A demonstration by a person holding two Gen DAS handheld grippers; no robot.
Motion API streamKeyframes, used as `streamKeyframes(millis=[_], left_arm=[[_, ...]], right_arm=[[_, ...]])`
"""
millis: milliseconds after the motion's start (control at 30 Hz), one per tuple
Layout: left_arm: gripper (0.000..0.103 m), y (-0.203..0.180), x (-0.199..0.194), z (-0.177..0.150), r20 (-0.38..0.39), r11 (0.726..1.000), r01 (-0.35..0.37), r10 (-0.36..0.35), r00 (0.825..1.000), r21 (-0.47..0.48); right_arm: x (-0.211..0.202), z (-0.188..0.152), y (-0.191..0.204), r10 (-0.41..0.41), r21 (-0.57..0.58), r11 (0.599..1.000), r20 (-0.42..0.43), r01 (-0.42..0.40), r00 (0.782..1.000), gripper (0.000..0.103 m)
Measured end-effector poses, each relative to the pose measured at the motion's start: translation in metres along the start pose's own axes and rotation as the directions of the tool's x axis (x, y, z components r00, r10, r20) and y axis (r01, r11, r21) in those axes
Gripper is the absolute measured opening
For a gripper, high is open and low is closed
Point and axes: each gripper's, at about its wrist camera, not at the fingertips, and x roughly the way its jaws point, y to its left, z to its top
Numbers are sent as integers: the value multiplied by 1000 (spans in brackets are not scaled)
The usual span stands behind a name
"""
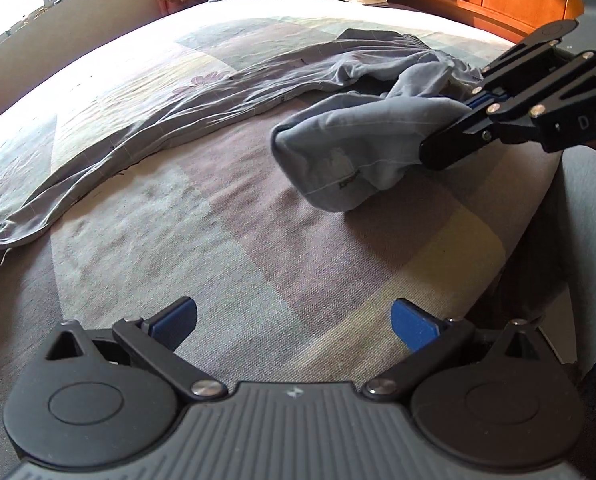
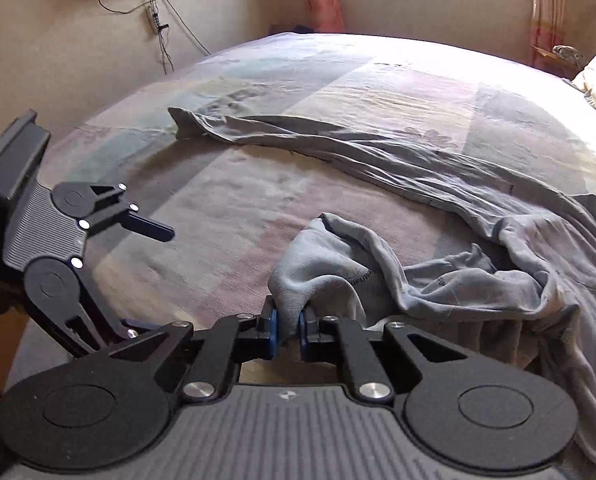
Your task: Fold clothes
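- One grey garment (image 2: pixel 397 168), seemingly a pair of trousers, lies on the bed (image 1: pixel 258 248): one leg stretches long and mostly flat across the patchwork cover, while the other is bunched and raised near the bed's edge.
- We judge the fold as partway at best: no neat stack shows, the waist end is rumpled, and the raised leg end (image 1: pixel 337 160) is neither laid over the flat leg nor spread out. Whether it is being drawn across for a fold or pulled out to straighten, we cannot tell.
- Our right gripper (image 2: pixel 288 330) is clenched on that bunched leg end, its blue pads pinching a thick wad of cloth and holding it just above the cover.
- Our left gripper (image 1: pixel 294 324) hangs released, jaws spread wide, over bare cover near the bed's edge, apart from the garment and gripping nothing.
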Motion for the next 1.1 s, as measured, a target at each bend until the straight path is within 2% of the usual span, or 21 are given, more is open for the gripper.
streamKeyframes(millis=[133, 167, 433, 600, 733, 833, 900, 1000, 1067, 1100], left_arm=[[102, 5, -9, -8, 10, 1000, -13, 13, 1000, -7], [102, 7, -11, -10, 12, 1000, -16, 16, 1000, -10], [102, 17, -20, -20, 12, 999, -34, 34, 999, -32], [102, 12, -17, -14, 12, 1000, -24, 25, 1000, -10], [102, 3, -11, -5, 11, 1000, -5, 5, 1000, 19], [102, -6, -6, 4, 7, 999, 8, -8, 1000, 42], [102, -13, -2, 11, 3, 998, 15, -15, 1000, 57], [102, -24, 5, 22, 0, 997, 28, -29, 1000, 70], [102, -32, 10, 29, 1, 996, 31, -31, 1000, 83], [102, -37, 13, 33, 1, 996, 30, -30, 1000, 89]], right_arm=[[10, 14, 16, 151, 68, 986, -4, -151, 988, 13], [13, 16, 16, 168, 83, 982, -2, -167, 986, 13], [26, 31, -9, 153, 203, 967, 32, -157, 988, 12], [-6, 30, -79, -8, 348, 937, 106, -30, 994, 12], [-31, 10, -130, -158, 452, 887, 111, 92, 981, 13], [-46, -17, -162, -277, 513, 834, 71, 203, 958, 12], [-51, -33, -177, -354, 529, 798, 26, 287, 935, 12], [-54, -54, -193, -429, 538, 749, -53, 387, 902, 13], [-56, -63, -196, -448, 538, 733, -79, 416, 891, 22], [-59, -66, -194, -457, 534, 732, -75, 423, 886, 31]])
